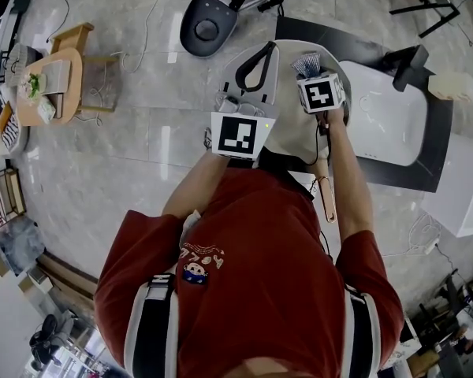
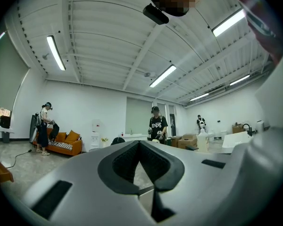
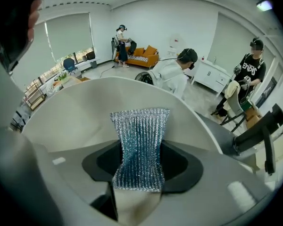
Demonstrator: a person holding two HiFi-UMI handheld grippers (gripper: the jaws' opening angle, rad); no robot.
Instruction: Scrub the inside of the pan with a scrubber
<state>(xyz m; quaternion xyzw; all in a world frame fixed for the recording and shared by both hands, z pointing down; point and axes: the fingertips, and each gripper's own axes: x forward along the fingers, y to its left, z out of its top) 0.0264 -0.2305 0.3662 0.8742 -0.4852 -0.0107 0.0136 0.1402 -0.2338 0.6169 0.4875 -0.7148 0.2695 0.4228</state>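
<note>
Cream-lined pan (image 1: 292, 132) in head view, by the black counter's (image 1: 315, 34) left end, wooden handle (image 1: 327, 199) pointing back at the person. Both grippers are over the pan's bowl: left gripper (image 1: 264, 51) on the left, right gripper (image 1: 309, 75) on the right with the scrubber (image 1: 305, 63) sticking out

Left gripper view: left gripper (image 2: 140, 142) has its tips meeting, nothing between the pads

Right gripper view: right gripper (image 3: 140, 161) is clamped on the silver-blue mesh scrubber (image 3: 140, 145); the pan's inner wall (image 3: 75, 117) curves just behind it, contact unclear
</note>
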